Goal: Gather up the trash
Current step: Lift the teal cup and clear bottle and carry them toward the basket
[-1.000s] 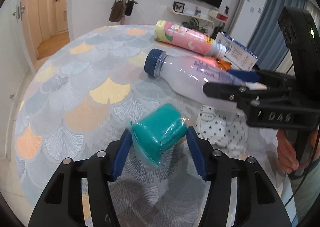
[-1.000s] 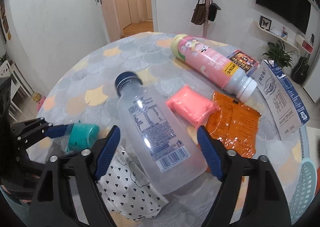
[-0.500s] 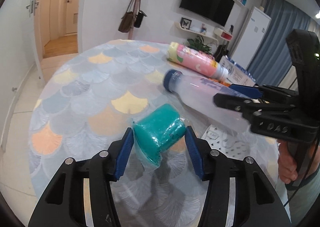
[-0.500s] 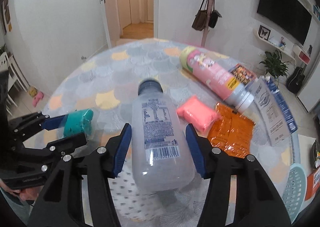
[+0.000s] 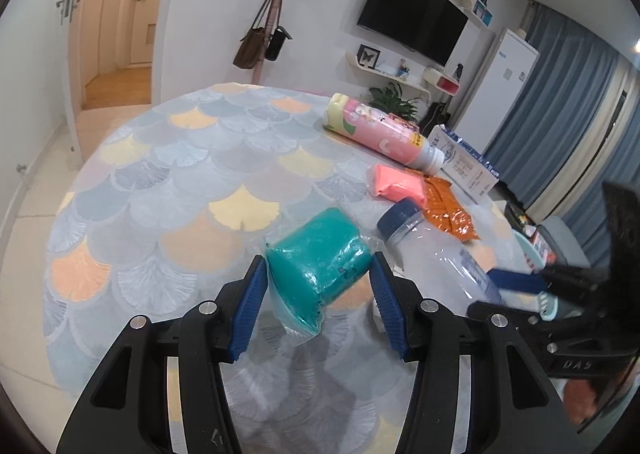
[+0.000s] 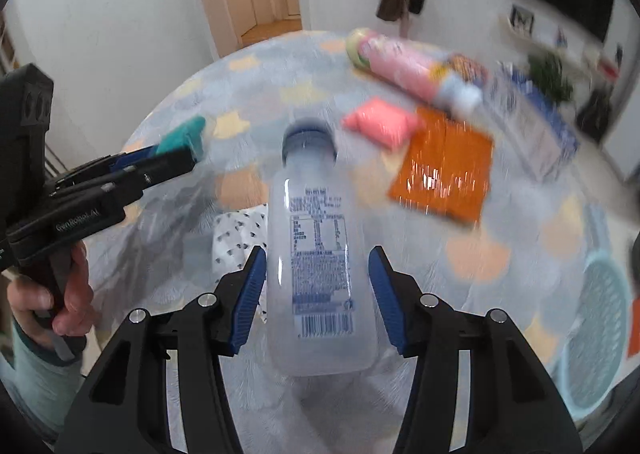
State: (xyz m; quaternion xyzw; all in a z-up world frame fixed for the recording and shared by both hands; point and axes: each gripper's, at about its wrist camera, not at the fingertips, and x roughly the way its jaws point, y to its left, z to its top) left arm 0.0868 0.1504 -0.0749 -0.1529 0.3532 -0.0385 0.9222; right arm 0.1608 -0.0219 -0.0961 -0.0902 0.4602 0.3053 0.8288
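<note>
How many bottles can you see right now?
2. The clear blue-capped bottle sits between the right gripper fingers; the pink bottle lies on the far side of the table. More could be out of view.

Cluttered table (image 5: 168,190) (pink bottle (image 5: 384,132), wrappers)

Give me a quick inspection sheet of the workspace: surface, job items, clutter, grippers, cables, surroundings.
Surface: round table, fan-pattern cloth.
Job's things: teal packet in left gripper; clear bottle in right gripper.
Clutter: pink bottle, pink packet, orange wrapper, carton, dotted paper, blue basket.
Grippers: both shut on loads.
Cables: nothing seen.
Surroundings: TV, coat stand, open door.
</note>
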